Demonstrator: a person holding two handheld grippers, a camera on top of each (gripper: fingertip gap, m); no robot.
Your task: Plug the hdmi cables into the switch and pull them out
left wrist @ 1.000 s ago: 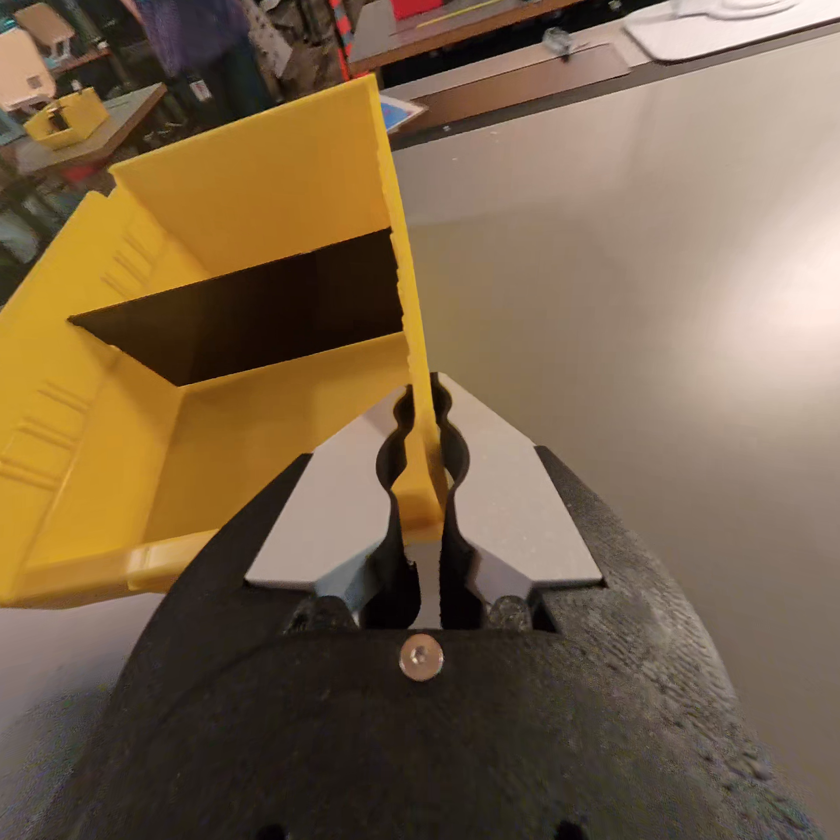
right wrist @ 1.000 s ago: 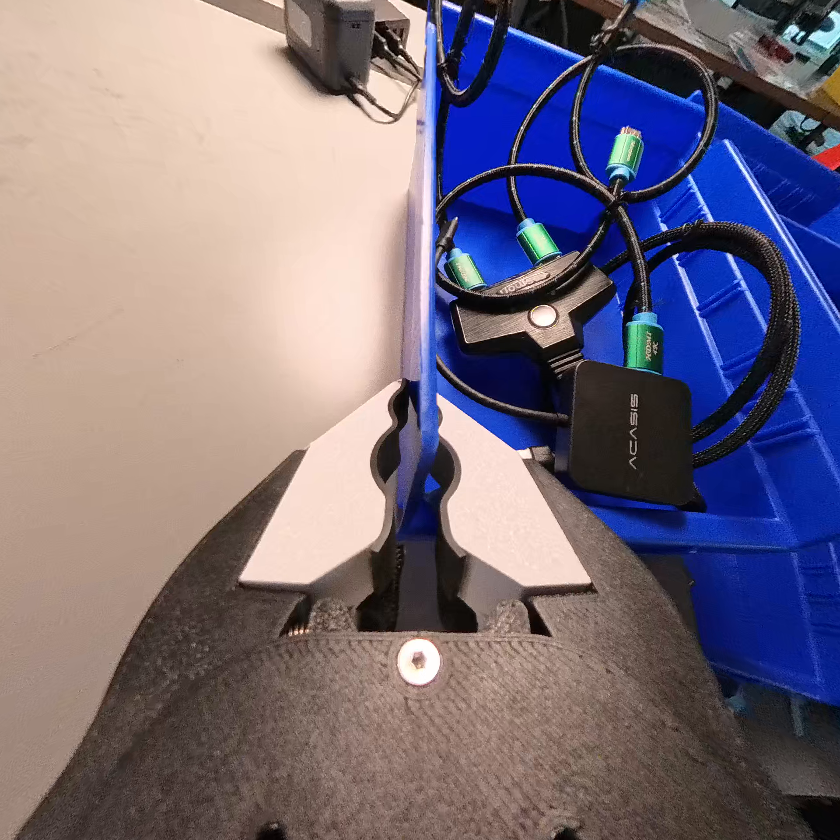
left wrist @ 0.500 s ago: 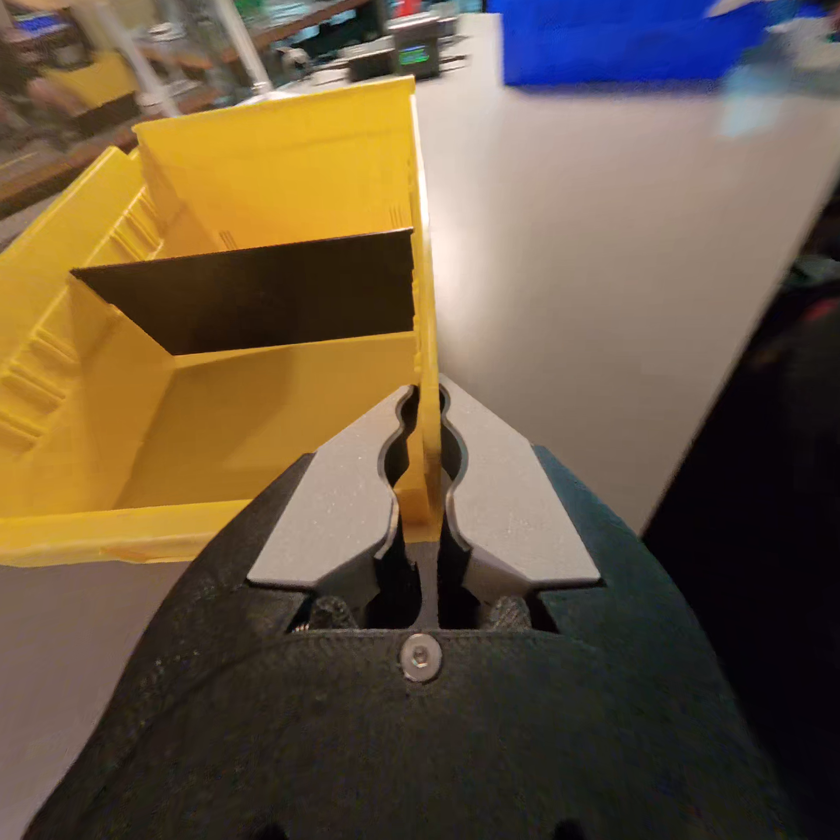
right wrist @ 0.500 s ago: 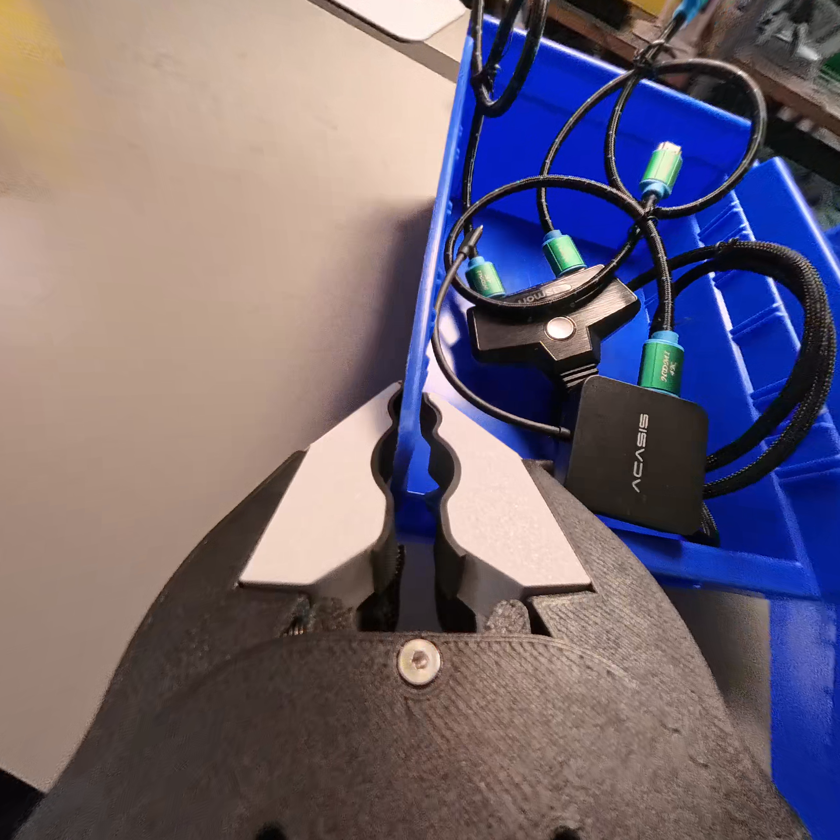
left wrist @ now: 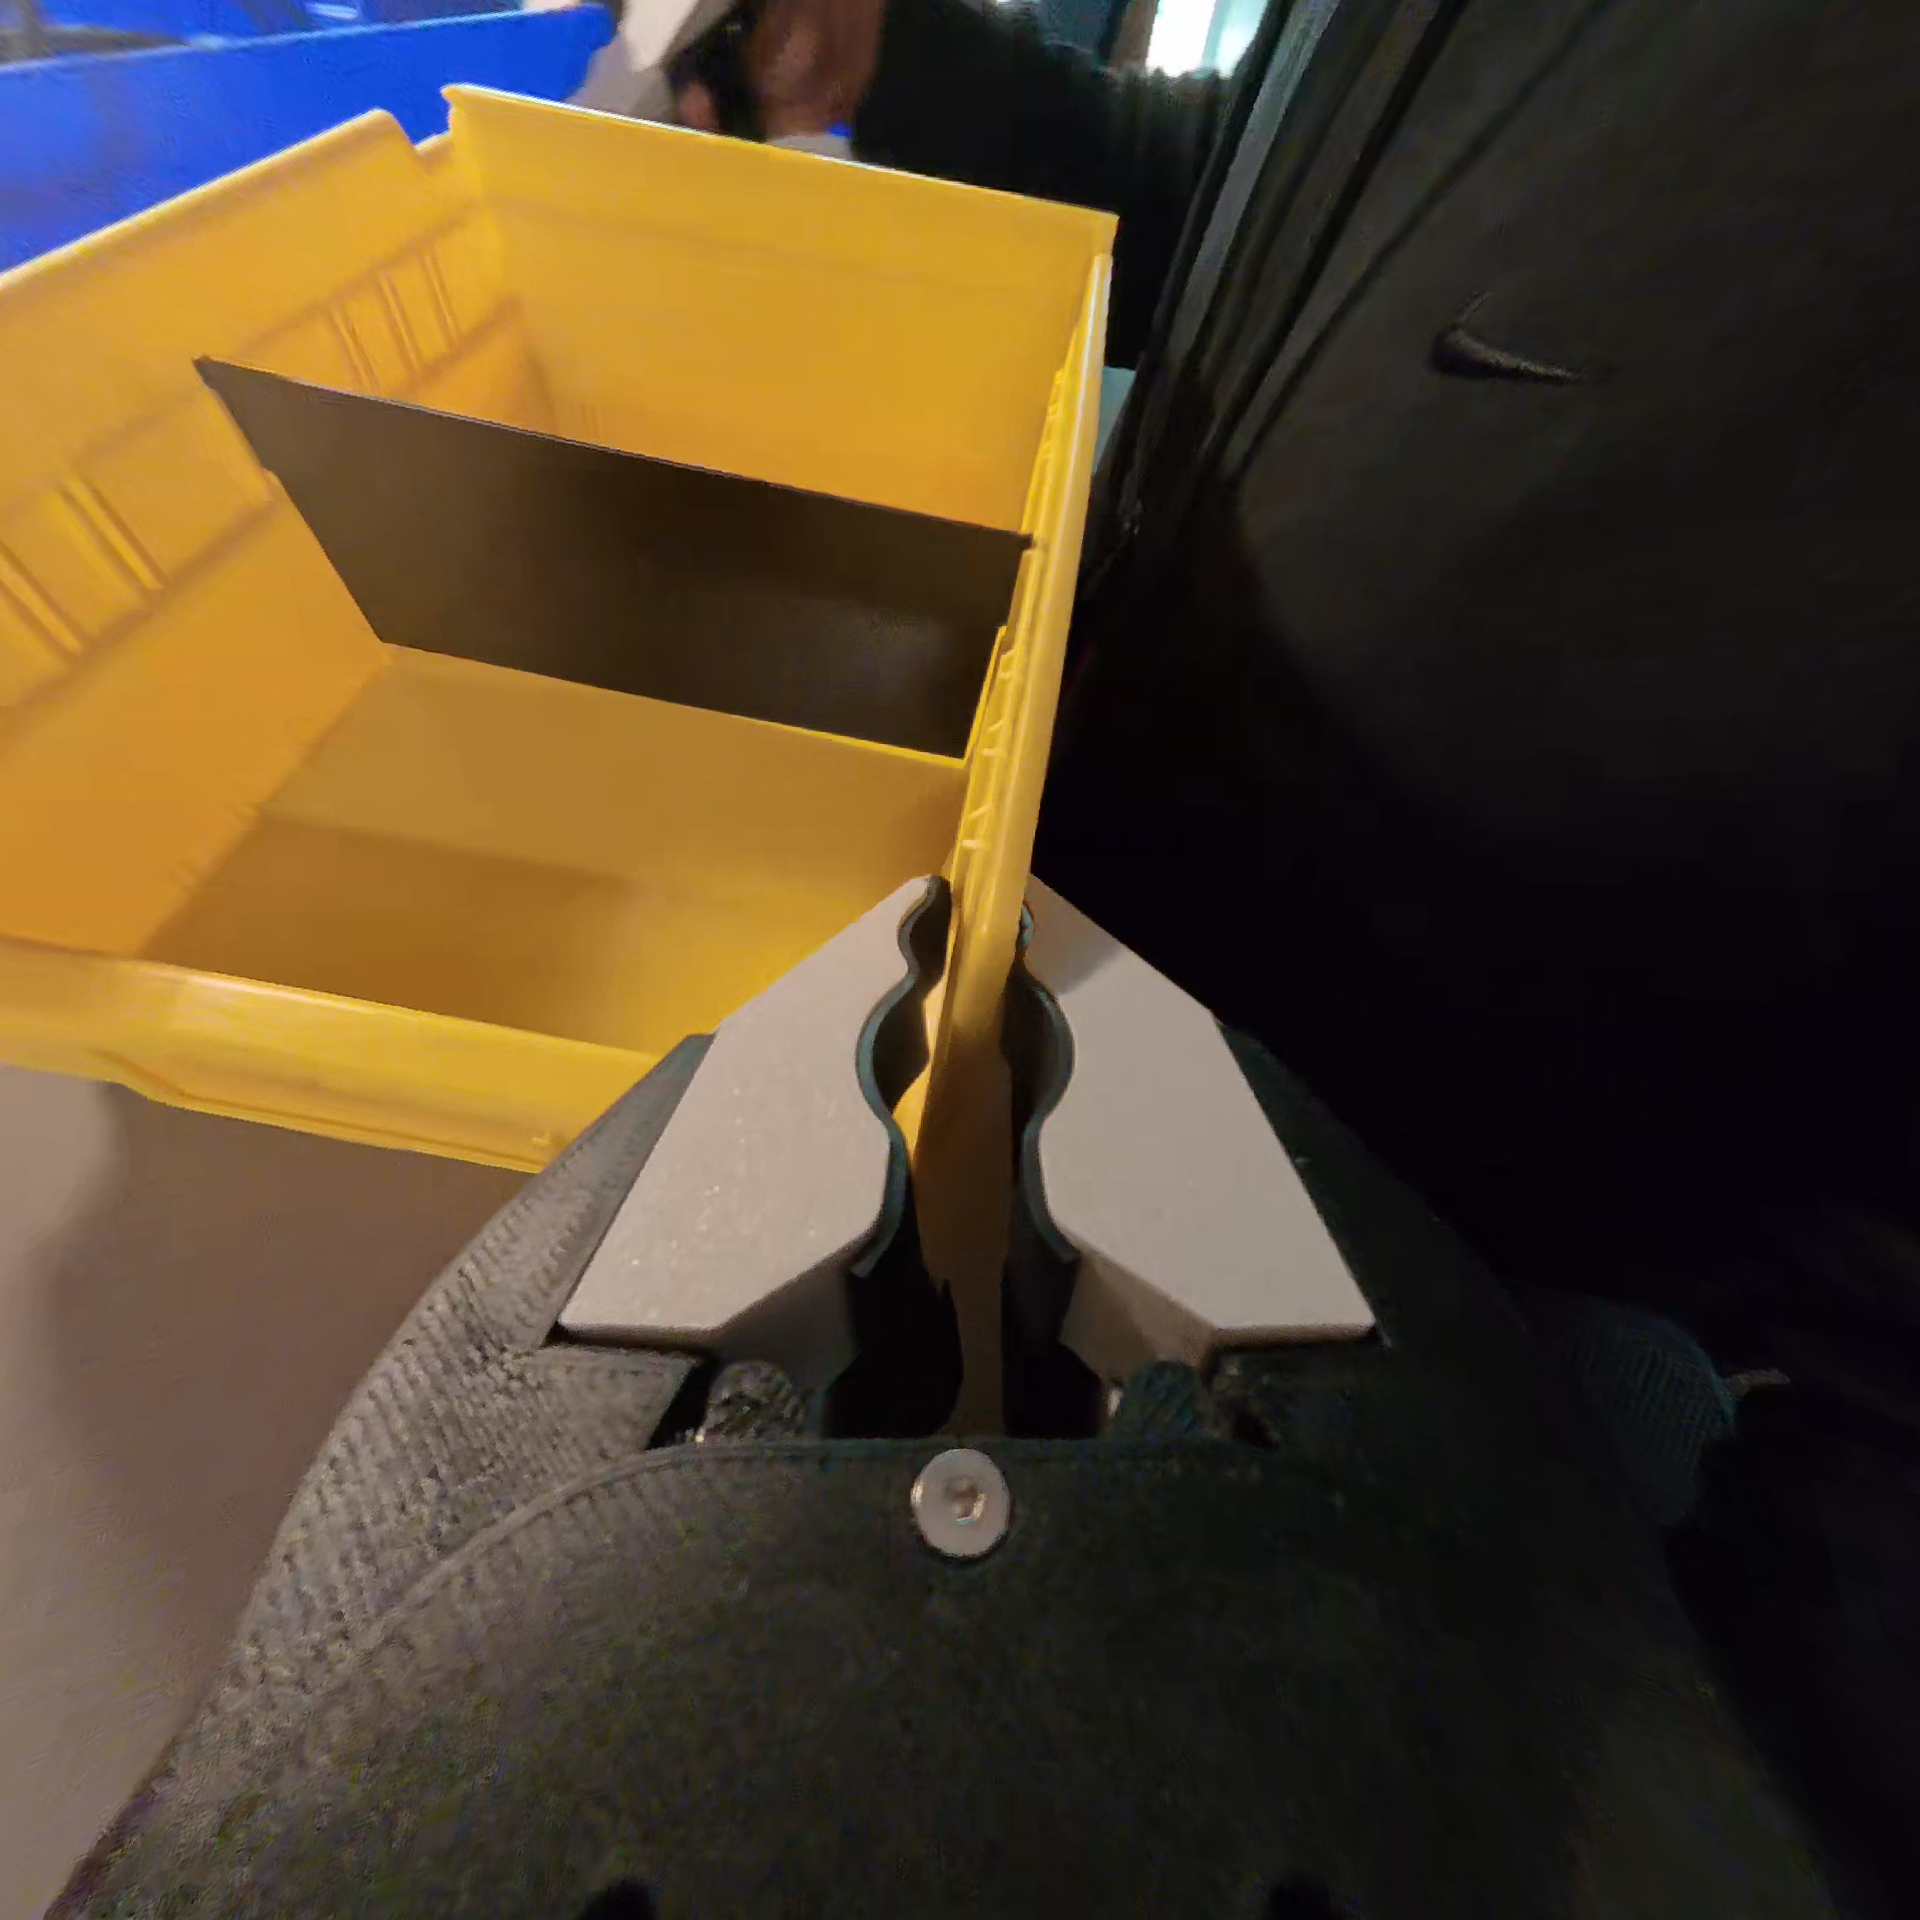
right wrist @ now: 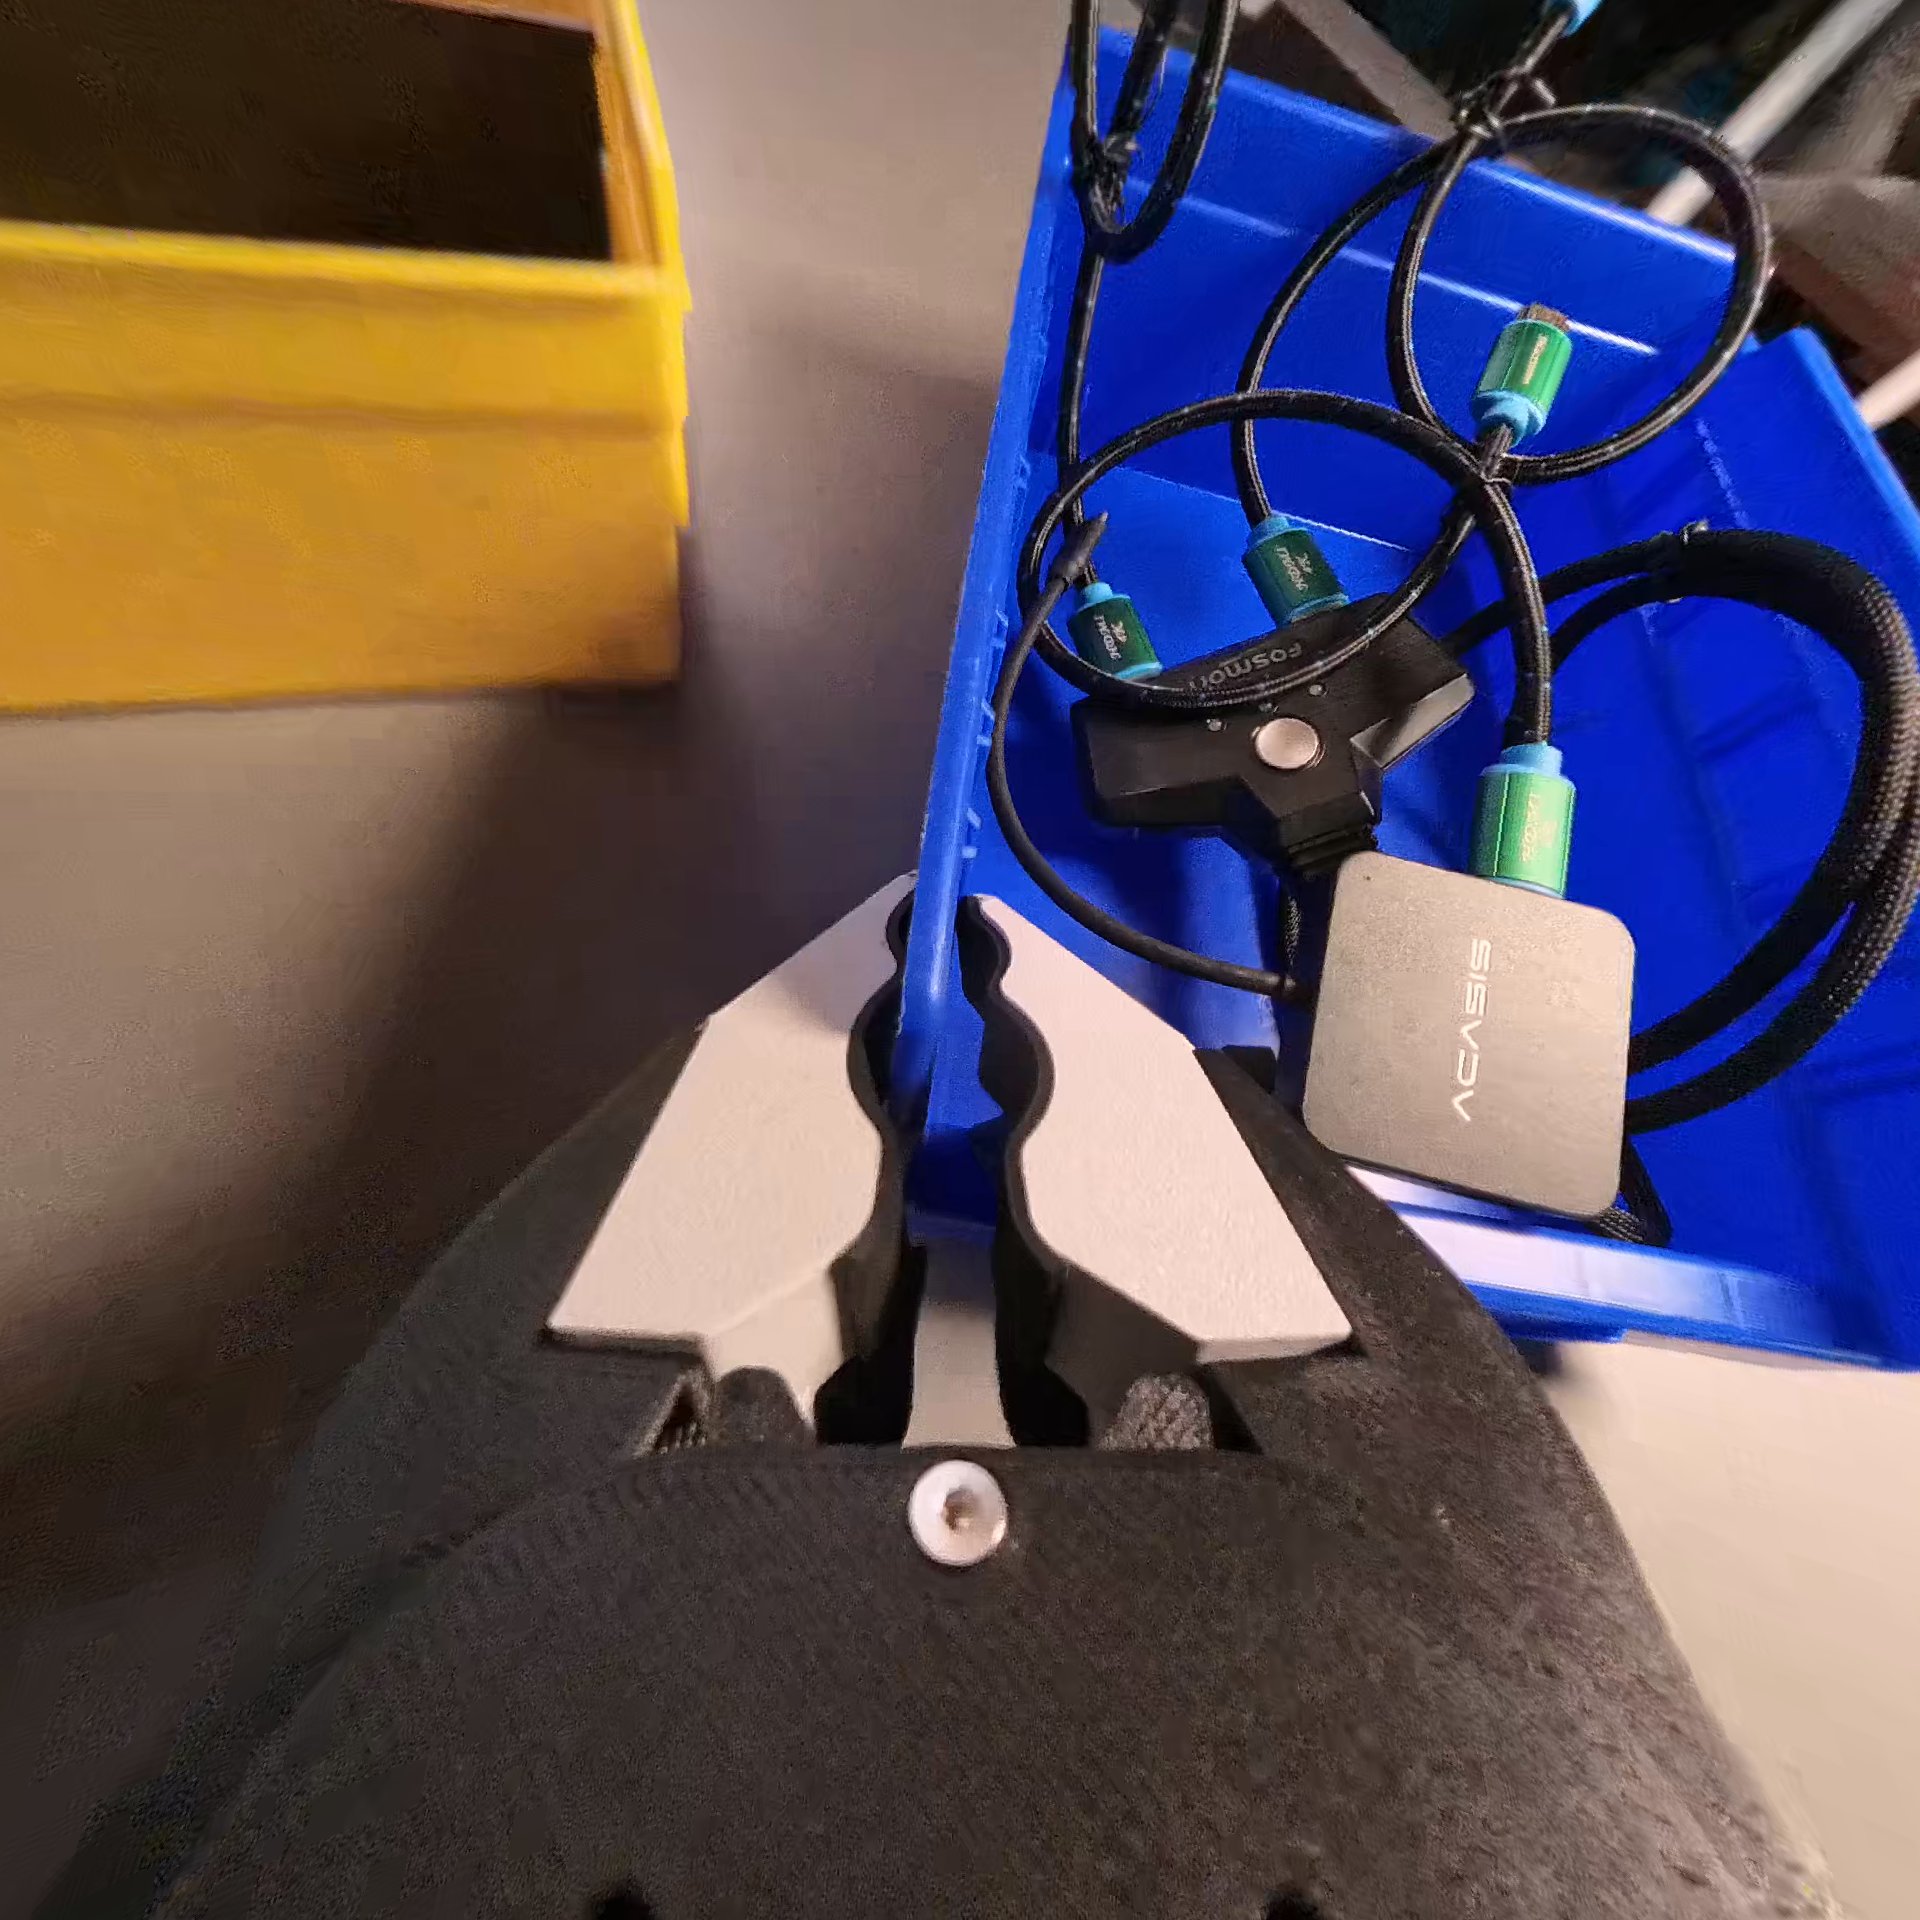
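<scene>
Gripping bin walls: left gripper (left wrist: 982, 914) clamped on yellow bin (left wrist: 769, 301); right gripper (right wrist: 935, 914) clamped on blue bin (right wrist: 1195, 499) holding switch (right wrist: 1278, 727) and cables (right wrist: 1829, 831).

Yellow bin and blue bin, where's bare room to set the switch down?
The yellow bin looks bare on both sides of its black divider. Bare table runs between the two bins. The blue bin is crowded: switch, grey box and cables fill its floor.
</scene>
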